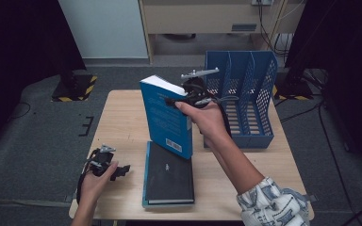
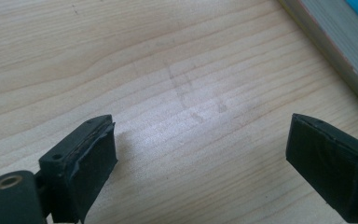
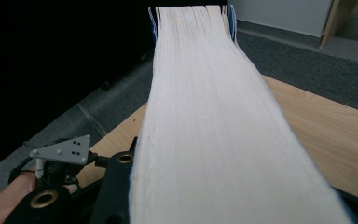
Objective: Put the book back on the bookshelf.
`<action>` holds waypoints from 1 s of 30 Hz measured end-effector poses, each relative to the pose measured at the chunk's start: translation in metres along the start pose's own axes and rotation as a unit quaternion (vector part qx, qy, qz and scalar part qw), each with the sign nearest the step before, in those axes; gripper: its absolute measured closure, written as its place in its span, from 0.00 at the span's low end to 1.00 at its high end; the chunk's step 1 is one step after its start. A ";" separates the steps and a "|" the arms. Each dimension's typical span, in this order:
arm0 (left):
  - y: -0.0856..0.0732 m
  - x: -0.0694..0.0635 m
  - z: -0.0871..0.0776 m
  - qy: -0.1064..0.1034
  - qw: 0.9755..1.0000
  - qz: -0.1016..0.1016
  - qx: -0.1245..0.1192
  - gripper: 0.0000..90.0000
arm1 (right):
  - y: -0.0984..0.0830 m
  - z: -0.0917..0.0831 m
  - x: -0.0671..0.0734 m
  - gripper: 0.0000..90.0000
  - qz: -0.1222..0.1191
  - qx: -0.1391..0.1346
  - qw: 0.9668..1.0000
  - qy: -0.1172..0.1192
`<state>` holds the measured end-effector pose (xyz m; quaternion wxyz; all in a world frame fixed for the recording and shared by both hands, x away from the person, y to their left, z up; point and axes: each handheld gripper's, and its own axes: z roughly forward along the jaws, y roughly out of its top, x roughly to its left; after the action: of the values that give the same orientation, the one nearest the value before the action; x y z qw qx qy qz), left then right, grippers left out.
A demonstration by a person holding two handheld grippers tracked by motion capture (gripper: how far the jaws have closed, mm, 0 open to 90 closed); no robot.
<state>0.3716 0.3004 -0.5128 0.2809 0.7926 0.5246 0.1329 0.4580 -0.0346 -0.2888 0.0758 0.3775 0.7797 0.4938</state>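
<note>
At the near left corner of the table (image 1: 122, 101), my left gripper (image 1: 120, 171) rests low over bare wood with its jaws spread wide and nothing between them; the left gripper view shows both black pads (image 2: 91, 158) hanging above plain grain, with the edge of a book at the top right of that view.

Just beside it, along the near edge, a black book (image 1: 169, 175) lies flat, its long axis running from the near edge toward the far one.

Beyond that, my right gripper (image 1: 176, 102) has its jaws clamped on a blue book (image 1: 166, 117), which stands upright with its lower end apparently set on the far end of the black one (I cannot tell from the high view whether it bears down or only brushes it). The right gripper view looks straight along the pale page edge (image 3: 214, 121), the jaws gripping a cover on either side near the book's top.

Farthest out, at the far right corner, stands a blue file rack (image 1: 245, 101) with upright dividers, its open slots facing the near edge. The held book's long axis is vertical, matching the slots, and the rack lies to the right of and beyond it. By my judgement the coming move is a carry rightward into a slot, and the right hand is plainly the nearer one.
</note>
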 end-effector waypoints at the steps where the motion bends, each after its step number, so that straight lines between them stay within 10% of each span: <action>1: -0.001 0.000 0.001 0.003 1.000 0.001 0.002 0.08 | 0.000 -0.001 0.000 0.67 0.000 -0.001 1.000 -0.001; 13: -0.004 0.003 0.008 0.029 0.999 0.035 0.007 0.07 | 0.009 -0.028 -0.002 0.67 -0.011 -0.015 1.000 -0.018; 30: -0.018 0.001 0.012 0.030 0.998 0.030 -0.051 0.00 | 0.005 -0.091 -0.023 0.67 0.011 -0.042 0.997 -0.060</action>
<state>0.3640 0.3027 -0.5333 0.3013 0.7884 0.5009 0.1916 0.4322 -0.1140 -0.2452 0.1326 0.4113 0.7480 0.5037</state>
